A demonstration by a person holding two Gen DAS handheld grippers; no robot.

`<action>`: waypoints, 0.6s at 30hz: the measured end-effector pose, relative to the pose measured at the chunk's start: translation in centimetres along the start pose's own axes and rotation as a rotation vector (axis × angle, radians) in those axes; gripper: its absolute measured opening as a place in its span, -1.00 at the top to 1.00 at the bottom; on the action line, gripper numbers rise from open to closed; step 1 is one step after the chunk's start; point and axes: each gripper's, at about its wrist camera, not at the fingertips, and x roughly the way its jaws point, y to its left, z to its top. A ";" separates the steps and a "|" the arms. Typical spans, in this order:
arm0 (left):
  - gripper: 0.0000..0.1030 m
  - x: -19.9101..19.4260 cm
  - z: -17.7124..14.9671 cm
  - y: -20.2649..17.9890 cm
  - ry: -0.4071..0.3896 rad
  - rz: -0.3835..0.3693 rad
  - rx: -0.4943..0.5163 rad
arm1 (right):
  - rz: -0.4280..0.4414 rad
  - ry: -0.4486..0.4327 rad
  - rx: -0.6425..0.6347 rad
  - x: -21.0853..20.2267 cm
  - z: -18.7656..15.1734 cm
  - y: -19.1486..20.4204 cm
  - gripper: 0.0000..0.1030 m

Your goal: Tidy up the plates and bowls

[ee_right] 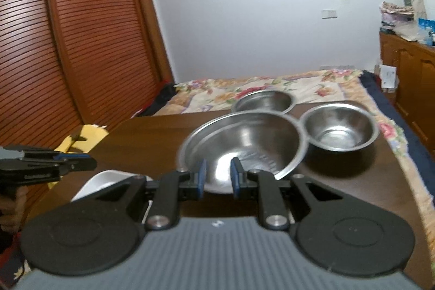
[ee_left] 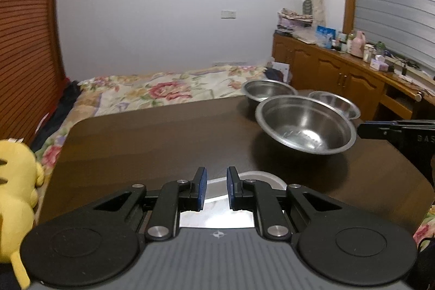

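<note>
**Q:** State of the jaws?

**A:** Right gripper (ee_right: 218, 177): pads parted by a narrow gap, with the near wall of the large steel bowl (ee_right: 244, 143) filling that gap. Contact with the rim not visible, so impossible to tell whether clamped or merely alongside. Left gripper (ee_left: 216, 186): pads a little apart, nothing between them, poised over the white dish (ee_left: 261, 177) at the near table edge.

**Q:** Procedure for the step in hand?

**A:** Probably nesting the bowls.
- Confirm a firm pinch on the rim before any lift; expect polished steel to slip.
- Keep the large bowl level; appears tilted and clear of the table in the left view.
- Judge sizes first: small bowl (ee_right: 339, 127) just beside on the right, third bowl (ee_right: 263, 99) behind at the far edge. Place smaller into larger, never the reverse.
- Lower gently to avoid knocking the neighbours off the edge.
- Keep the left gripper clear of the path.

**Q:** Surface and room?

**A:** Dark wooden table (ee_left: 149, 143), rounded corners, smooth. Beyond it, a bed with floral cover (ee_left: 163, 89). Yellow plush toy (ee_left: 16, 181) at the left. Louvred wardrobe doors (ee_right: 81, 45) on one wall, cluttered wooden sideboard (ee_left: 339, 72) on the other.
</note>
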 end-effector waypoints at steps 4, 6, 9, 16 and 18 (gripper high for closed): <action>0.69 1.7 1.5 -1.3 0.002 -0.034 0.010 | -0.027 -0.002 0.003 0.7 0.2 -2.1 0.58; 0.69 2.5 2.1 -1.8 0.007 -0.047 0.009 | -0.037 0.000 0.003 1.2 0.3 -2.9 0.53; 0.63 4.0 3.1 -2.7 0.017 -0.062 0.004 | -0.042 0.003 0.005 1.9 0.5 -4.1 0.41; 0.44 7.1 4.6 -4.2 0.036 -0.058 -0.017 | -0.012 0.022 0.032 3.7 0.5 -6.4 0.23; 0.42 7.9 4.9 -4.3 0.047 -0.057 -0.027 | 0.002 0.028 0.040 4.1 0.5 -6.9 0.21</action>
